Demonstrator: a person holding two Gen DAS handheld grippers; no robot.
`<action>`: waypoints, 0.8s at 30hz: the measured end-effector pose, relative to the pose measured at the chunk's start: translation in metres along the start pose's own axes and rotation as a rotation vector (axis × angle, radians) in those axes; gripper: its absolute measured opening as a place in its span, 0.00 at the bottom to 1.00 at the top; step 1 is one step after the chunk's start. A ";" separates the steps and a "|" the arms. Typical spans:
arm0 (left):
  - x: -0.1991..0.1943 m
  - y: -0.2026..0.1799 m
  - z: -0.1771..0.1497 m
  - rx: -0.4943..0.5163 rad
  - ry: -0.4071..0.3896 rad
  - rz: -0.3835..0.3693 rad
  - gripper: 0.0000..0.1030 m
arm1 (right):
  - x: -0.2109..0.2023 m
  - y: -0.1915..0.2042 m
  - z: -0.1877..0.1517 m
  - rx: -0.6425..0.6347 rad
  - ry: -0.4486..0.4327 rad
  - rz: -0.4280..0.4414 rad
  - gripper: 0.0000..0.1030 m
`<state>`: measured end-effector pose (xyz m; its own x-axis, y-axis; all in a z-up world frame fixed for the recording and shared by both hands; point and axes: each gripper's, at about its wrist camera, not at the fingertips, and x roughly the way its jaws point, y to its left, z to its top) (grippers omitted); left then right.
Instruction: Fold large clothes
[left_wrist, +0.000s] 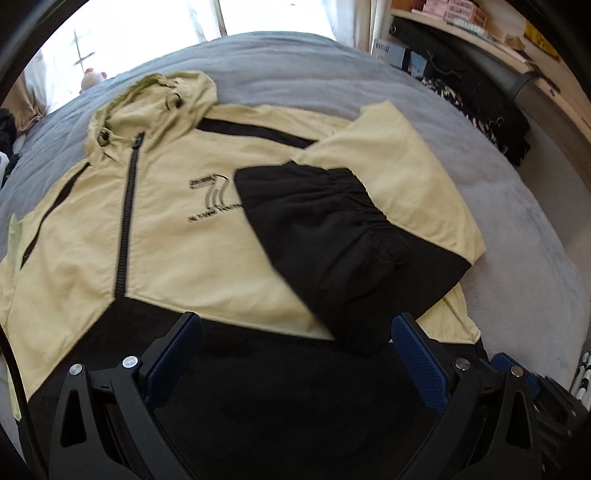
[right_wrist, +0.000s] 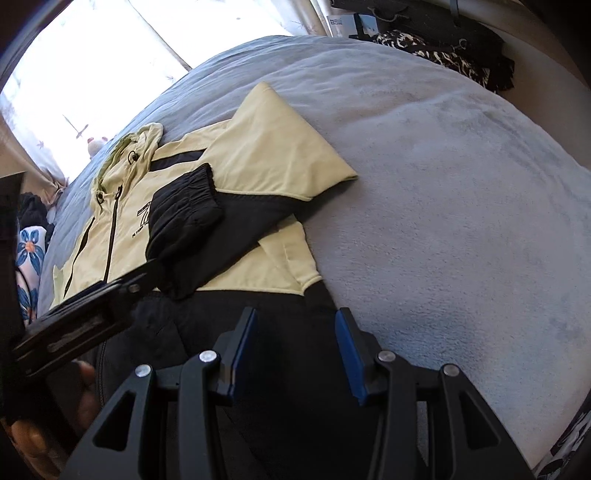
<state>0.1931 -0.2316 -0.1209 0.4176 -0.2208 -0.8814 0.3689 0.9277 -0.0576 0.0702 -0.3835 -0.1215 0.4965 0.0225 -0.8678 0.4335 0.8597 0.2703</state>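
Note:
A pale yellow and black hooded jacket (left_wrist: 166, 240) lies zipped, front up, on a grey bed (left_wrist: 517, 240). One sleeve is folded across the chest, and its black cuff (left_wrist: 325, 236) lies over the printed logo. My left gripper (left_wrist: 297, 325) hangs open and wide above the black hem, with nothing between its blue pads. The right wrist view shows the same jacket (right_wrist: 266, 155) and cuff (right_wrist: 184, 221). My right gripper (right_wrist: 297, 314) stands open over the hem's right end, its pads clear of the cloth. The left gripper (right_wrist: 144, 273) reaches in from the left there.
A shelf with boxes (left_wrist: 461, 14) and a pile of dark patterned clothes (left_wrist: 480, 103) border the bed's far right side. A bright curtained window (right_wrist: 92, 55) is behind the hood. Floral fabric (right_wrist: 29, 251) lies at the left, and a hand (right_wrist: 85, 387) shows below it.

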 end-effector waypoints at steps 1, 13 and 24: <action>0.004 -0.002 0.001 0.003 0.008 0.018 0.99 | 0.001 -0.002 0.000 0.006 0.002 0.002 0.43; -0.009 0.016 0.032 -0.007 -0.107 0.051 0.07 | -0.005 -0.006 -0.004 0.011 -0.001 0.022 0.43; -0.026 0.178 -0.006 -0.449 -0.098 -0.051 0.32 | -0.003 0.007 -0.007 -0.023 0.003 0.024 0.43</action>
<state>0.2431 -0.0588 -0.1113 0.4929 -0.2766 -0.8249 0.0038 0.9488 -0.3159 0.0668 -0.3739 -0.1202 0.5045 0.0451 -0.8622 0.4038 0.8704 0.2818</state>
